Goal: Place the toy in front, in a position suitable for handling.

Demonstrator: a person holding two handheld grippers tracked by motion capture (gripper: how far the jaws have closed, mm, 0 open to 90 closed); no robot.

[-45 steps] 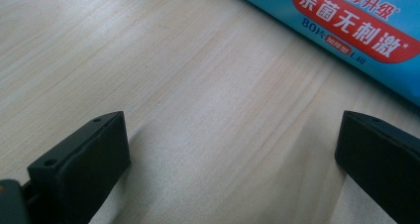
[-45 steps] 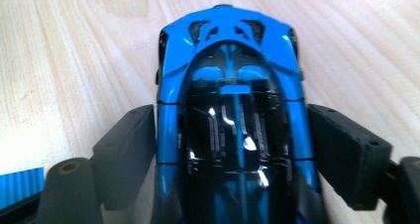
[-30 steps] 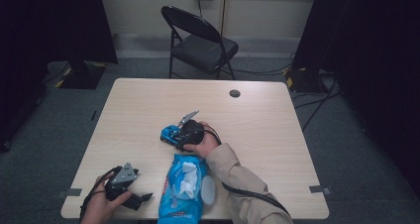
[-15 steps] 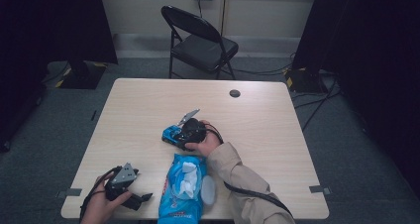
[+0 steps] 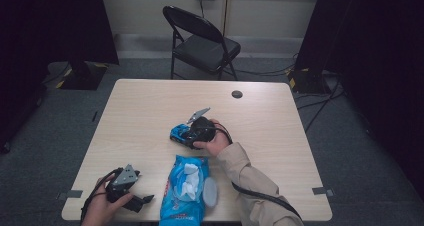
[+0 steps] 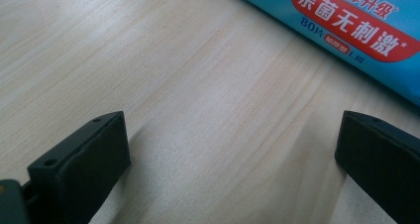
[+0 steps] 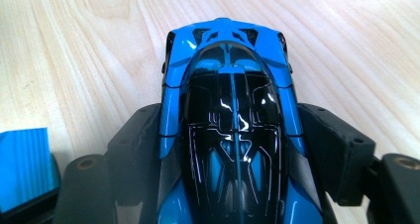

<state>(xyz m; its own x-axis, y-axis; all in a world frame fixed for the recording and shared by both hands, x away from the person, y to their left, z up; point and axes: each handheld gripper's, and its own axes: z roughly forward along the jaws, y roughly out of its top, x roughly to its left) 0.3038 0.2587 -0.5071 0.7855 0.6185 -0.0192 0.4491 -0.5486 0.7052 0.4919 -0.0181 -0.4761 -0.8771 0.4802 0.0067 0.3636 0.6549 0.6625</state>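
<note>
A blue and black toy car (image 7: pixel 230 110) sits lengthwise between the jaws of my right gripper (image 7: pixel 233 149), which press on both of its sides. In the high view this gripper (image 5: pixel 186 135) holds the car (image 5: pixel 176 134) near the middle of the table (image 5: pixel 150 111), its nose pointing left. My left gripper (image 5: pixel 145 201) rests at the front left edge, pointing right toward a blue pack of wet wipes (image 5: pixel 175 206). Its jaws (image 6: pixel 225 149) stand wide apart over bare wood, with the pack (image 6: pixel 356 26) just beyond them.
The pack's lid flap (image 5: pixel 210 192) is folded open and white wipes (image 5: pixel 189 182) stick out. A small dark round cap (image 5: pixel 237 94) sits in the table's far side. A black folding chair (image 5: pixel 202 41) stands behind the table.
The right gripper has shifted slightly up and to the right with the car in it. The left gripper has stayed where it was.
</note>
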